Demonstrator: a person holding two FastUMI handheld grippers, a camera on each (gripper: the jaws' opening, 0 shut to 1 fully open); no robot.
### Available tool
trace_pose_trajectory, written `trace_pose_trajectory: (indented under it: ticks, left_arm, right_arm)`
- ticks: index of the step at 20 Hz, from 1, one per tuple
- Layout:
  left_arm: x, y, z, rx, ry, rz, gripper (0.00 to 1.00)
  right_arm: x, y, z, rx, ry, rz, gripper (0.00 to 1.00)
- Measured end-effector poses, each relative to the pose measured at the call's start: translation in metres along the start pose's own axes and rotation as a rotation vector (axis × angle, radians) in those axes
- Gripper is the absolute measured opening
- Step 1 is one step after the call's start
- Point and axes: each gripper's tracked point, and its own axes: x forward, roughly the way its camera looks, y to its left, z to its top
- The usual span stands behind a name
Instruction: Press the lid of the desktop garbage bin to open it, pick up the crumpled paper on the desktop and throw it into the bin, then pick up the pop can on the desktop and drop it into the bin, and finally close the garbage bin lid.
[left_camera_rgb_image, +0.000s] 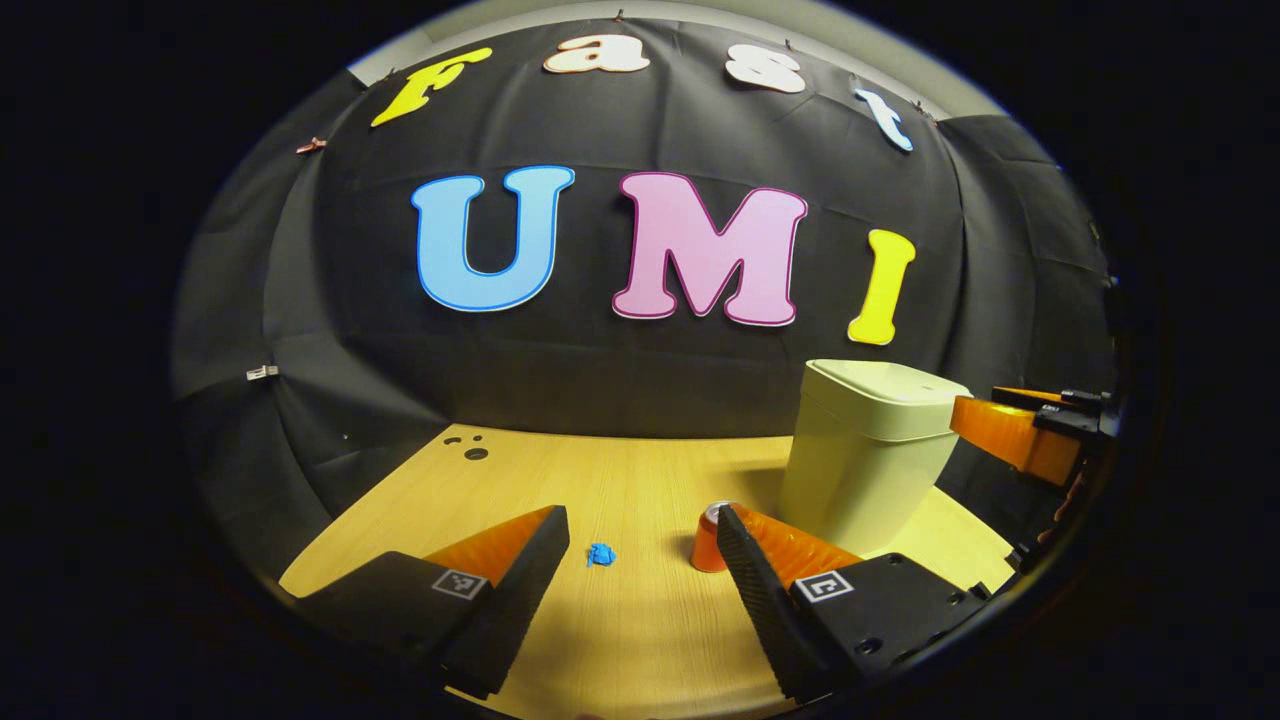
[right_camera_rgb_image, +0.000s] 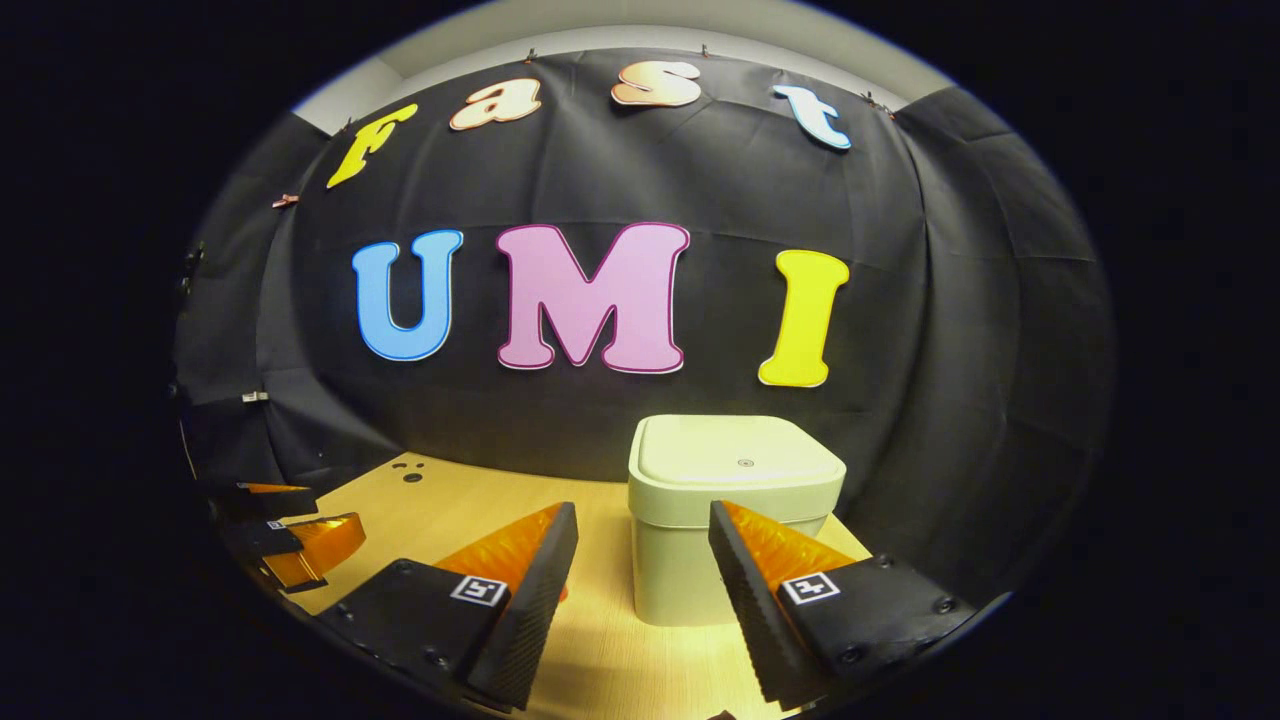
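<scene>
Bin: one garbage bin (right_camera_rgb_image: 735, 520) at the desk's (left_camera_rgb_image: 640, 640) back right, lid (right_camera_rgb_image: 735, 460) down; opening step in hand, I'd say.
Right gripper (right_camera_rgb_image: 640, 560): spread wide, empty, facing the bin; next, press that lid.
Left gripper (left_camera_rgb_image: 640, 560): spread, empty.
Can: one pop can (left_camera_rgb_image: 708, 540) beside the bin.
Paper: one blue crumpled paper (left_camera_rgb_image: 600, 554), mid-desk.

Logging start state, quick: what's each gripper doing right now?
Left gripper: jaws open, holding nothing, above the table.
Right gripper: jaws open, holding nothing, facing the closed bin.
</scene>
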Motion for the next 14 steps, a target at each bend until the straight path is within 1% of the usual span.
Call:
trace_pose_trajectory:
  ticks: [1,2,3,5,7,8,9,10,11,12,13,14]
  left_arm:
    - [0.001,-0.001,-0.001,0.001,0.001,-0.004,0.96]
    - [0.002,-0.002,0.000,0.003,0.001,-0.008,0.96]
    - [0.003,-0.002,0.000,0.008,0.001,-0.009,0.96]
    - [0.005,-0.003,-0.002,0.011,0.005,-0.013,0.95]
    - [0.007,-0.004,-0.002,0.013,0.006,-0.014,0.96]
    - [0.007,-0.003,-0.002,0.013,0.007,-0.014,0.96]
    - [0.008,-0.004,-0.002,0.014,0.008,-0.014,0.96]
    - [0.009,-0.003,-0.002,0.015,0.009,-0.015,0.96]
    - [0.010,-0.003,-0.002,0.016,0.010,-0.015,0.96]
    - [0.010,-0.003,-0.002,0.016,0.010,-0.014,0.96]
    - [0.011,-0.002,-0.002,0.017,0.011,-0.013,0.96]
    - [0.010,-0.002,-0.002,0.017,0.013,-0.013,0.96]
  right_arm:
    - [0.001,0.002,0.001,-0.004,-0.002,0.007,0.77]
    - [0.000,0.003,0.003,-0.011,-0.005,0.008,0.73]
    - [0.001,0.005,0.004,-0.016,-0.008,0.014,0.64]
    - [0.003,0.009,0.005,-0.030,-0.012,0.023,0.51]
    - [0.003,0.008,0.005,-0.037,-0.004,0.020,0.42]
    - [0.005,0.010,0.003,-0.035,0.007,0.024,0.39]
    - [0.006,0.010,0.003,-0.031,0.012,0.028,0.30]
    - [0.007,0.009,0.003,-0.027,0.012,0.024,0.25]
    - [0.008,0.008,0.004,-0.023,0.011,0.017,0.12]
    - [0.008,0.005,0.005,-0.019,0.011,0.009,0.12]
    - [0.011,0.003,0.004,-0.015,0.014,0.004,0.07]
    - [0.010,0.005,0.003,-0.008,0.018,0.012,0.06]
